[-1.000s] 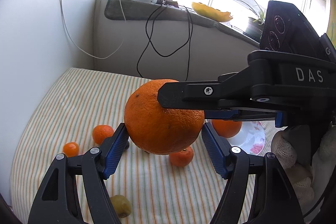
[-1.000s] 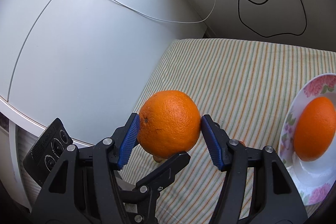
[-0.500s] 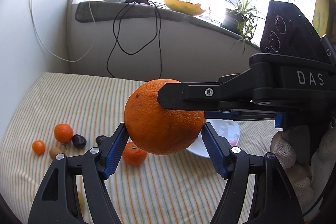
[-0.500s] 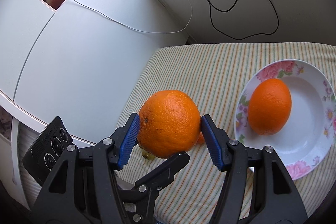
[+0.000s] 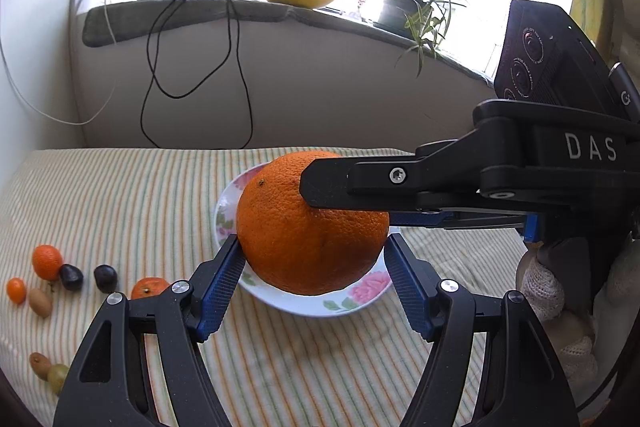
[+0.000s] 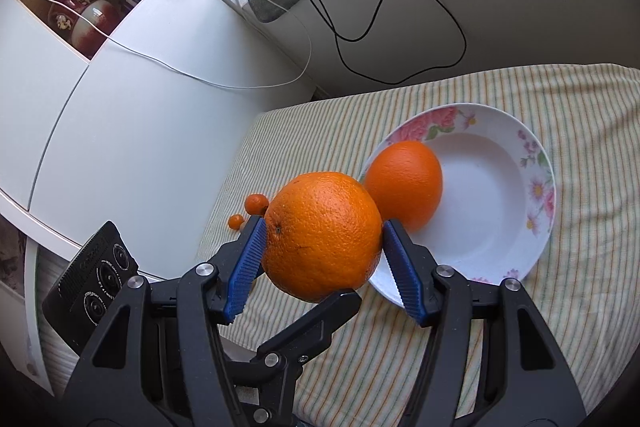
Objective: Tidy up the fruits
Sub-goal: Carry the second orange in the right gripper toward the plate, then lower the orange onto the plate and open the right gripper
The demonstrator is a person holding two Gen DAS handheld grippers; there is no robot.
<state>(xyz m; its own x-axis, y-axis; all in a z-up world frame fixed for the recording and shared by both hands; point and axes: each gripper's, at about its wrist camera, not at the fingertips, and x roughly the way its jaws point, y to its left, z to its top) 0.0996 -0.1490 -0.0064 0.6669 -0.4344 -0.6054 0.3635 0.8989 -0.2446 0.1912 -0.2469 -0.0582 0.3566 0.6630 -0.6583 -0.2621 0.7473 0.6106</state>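
Observation:
A large orange (image 5: 308, 239) is gripped between the blue pads of both grippers at once, held in the air over the near rim of a white flowered plate (image 5: 360, 293). My left gripper (image 5: 314, 271) clamps it from the sides. My right gripper (image 6: 322, 247) clamps the same orange (image 6: 320, 239), its finger crossing the orange's top in the left wrist view. A second orange (image 6: 406, 181) lies in the plate (image 6: 536, 211) at its left side.
The table has a striped cloth (image 5: 132, 195). At its left lie small mandarins (image 5: 47, 261), dark plums (image 5: 105, 277), brown kiwis (image 5: 39, 302) and a grape (image 5: 56, 377). A white cabinet (image 6: 132, 131) stands at the left. Cables (image 5: 192, 83) hang from the windowsill.
Both grippers carried the orange to the right, from above the loose fruit to above the plate. The grip has not changed.

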